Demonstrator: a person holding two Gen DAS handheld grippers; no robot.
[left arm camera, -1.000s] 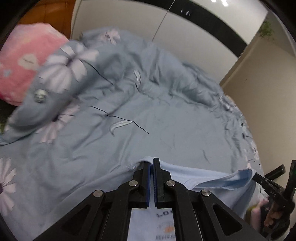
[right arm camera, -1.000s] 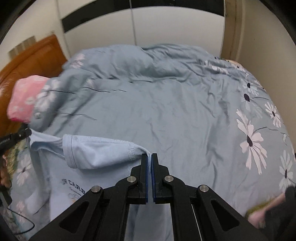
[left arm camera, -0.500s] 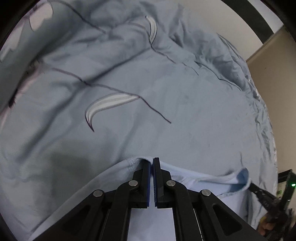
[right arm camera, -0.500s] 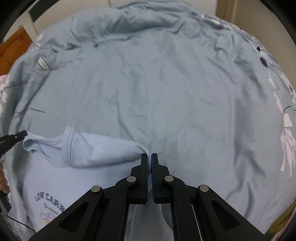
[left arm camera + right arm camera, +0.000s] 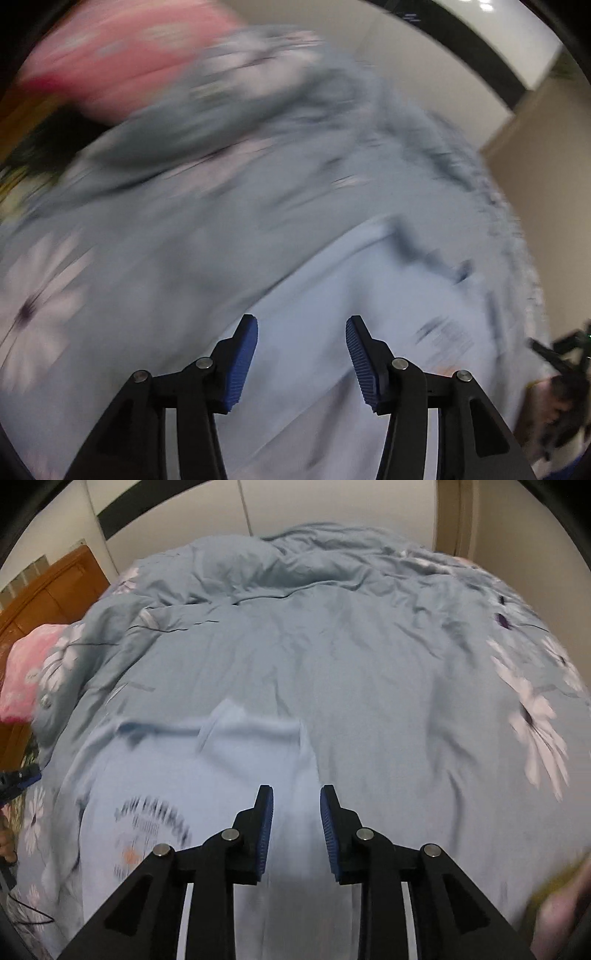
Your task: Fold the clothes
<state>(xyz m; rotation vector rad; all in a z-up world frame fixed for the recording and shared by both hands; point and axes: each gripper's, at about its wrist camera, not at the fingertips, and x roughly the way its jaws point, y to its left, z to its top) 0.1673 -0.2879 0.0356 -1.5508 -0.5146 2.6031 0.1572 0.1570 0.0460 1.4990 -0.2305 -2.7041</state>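
A light blue T-shirt (image 5: 207,775) with dark print on its chest lies spread flat on the bed. The left wrist view, blurred by motion, shows the same T-shirt (image 5: 388,302). My left gripper (image 5: 301,328) hangs over the shirt with its jaws opening, and nothing is between its blue pads. My right gripper (image 5: 296,797) is above the shirt's right part; its jaws are opening too, with no cloth pinched. The right gripper also shows at the right edge of the left wrist view (image 5: 561,354), and the left gripper at the left edge of the right wrist view (image 5: 18,779).
A grey-blue duvet (image 5: 351,657) with white flowers covers the bed and is bunched up at the far end. A pink pillow (image 5: 26,668) lies at the left by a wooden headboard (image 5: 48,594). White wardrobe doors (image 5: 332,506) stand behind the bed.
Both grippers held the shirt's top edge shut and carried it down onto the bed. Now both have let go with jaws apart, and the shirt lies flat. Both cameras have pulled back.
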